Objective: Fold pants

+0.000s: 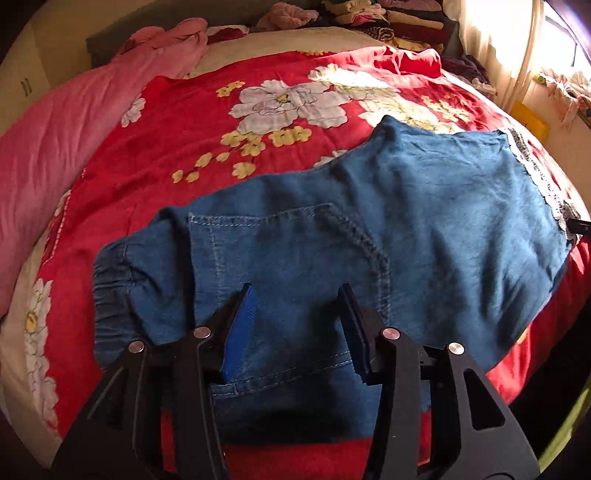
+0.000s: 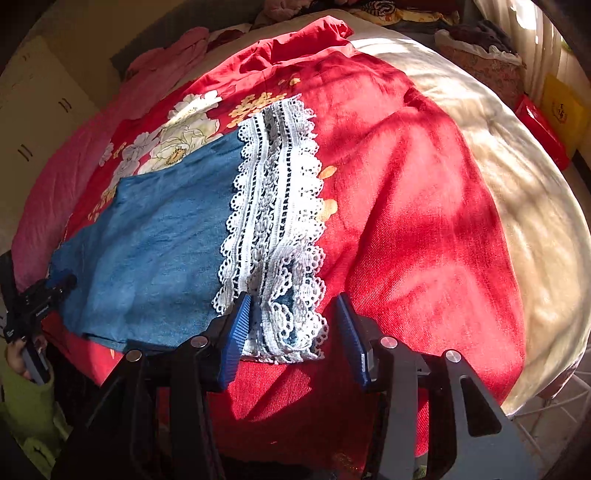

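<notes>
Blue denim pants (image 1: 369, 229) lie spread flat across a bed covered by a red flowered quilt (image 1: 207, 122), the elastic waistband (image 1: 110, 280) toward the left and the white lace cuffs (image 2: 273, 221) toward the right. A back pocket (image 1: 266, 266) faces up near the waist end. The left gripper (image 1: 295, 328) hovers over that pocket, its jaws apart with nothing between them; whether the tips touch the cloth cannot be told. The right gripper (image 2: 291, 336) sits at the near edge of the lace cuffs, jaws apart, the left blue pad just beside the lace and the right pad over the bare quilt. From the right wrist camera the left gripper shows at the far left edge, by the waist end of the pants. A pink blanket (image 1: 48, 155) lies along the left side of the bed, and a pile of folded clothes (image 1: 388, 18) sits beyond its head.
</notes>
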`<state>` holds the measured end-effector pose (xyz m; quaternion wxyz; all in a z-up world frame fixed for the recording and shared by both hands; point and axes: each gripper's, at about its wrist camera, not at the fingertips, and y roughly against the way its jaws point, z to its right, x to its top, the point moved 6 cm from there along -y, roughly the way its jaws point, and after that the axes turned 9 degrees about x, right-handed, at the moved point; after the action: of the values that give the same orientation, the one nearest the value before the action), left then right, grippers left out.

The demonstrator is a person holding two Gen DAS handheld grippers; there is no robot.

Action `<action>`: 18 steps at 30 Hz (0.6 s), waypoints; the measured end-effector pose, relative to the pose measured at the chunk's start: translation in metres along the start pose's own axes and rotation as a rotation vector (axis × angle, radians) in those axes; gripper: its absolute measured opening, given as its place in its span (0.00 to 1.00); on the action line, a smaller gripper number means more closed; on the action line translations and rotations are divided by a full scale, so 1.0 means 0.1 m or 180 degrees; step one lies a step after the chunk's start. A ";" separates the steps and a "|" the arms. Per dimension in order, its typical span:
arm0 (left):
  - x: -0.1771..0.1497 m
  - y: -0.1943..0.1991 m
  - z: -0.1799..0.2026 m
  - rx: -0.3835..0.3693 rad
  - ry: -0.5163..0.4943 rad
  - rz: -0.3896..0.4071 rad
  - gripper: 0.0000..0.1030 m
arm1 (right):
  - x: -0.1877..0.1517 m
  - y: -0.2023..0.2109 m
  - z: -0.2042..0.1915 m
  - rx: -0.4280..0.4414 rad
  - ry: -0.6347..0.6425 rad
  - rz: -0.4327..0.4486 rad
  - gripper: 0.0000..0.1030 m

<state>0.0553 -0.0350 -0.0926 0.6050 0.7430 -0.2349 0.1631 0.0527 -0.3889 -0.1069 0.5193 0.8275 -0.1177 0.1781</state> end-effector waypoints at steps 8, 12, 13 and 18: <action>-0.01 -0.09 -0.26 0.0248 0.0129 0.0034 0.39 | -0.07 0.23 0.06 -0.0196 0.0136 0.0052 0.12; -0.04 -0.15 -0.24 0.0242 0.0129 0.0029 0.40 | -0.16 0.10 0.08 -0.0232 0.0076 0.0022 0.16; -0.04 -0.14 -0.24 0.0236 0.0131 0.0039 0.40 | -0.15 0.12 0.09 -0.0223 0.0044 0.0040 0.19; -0.01 0.04 -0.27 0.0165 0.0202 0.0117 0.48 | -0.05 0.49 0.04 -0.0421 0.0066 0.0364 0.45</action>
<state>0.0535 -0.0088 -0.0838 0.5896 0.7485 -0.2249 0.2038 0.0304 -0.4134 -0.0701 0.5630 0.7814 -0.1708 0.2078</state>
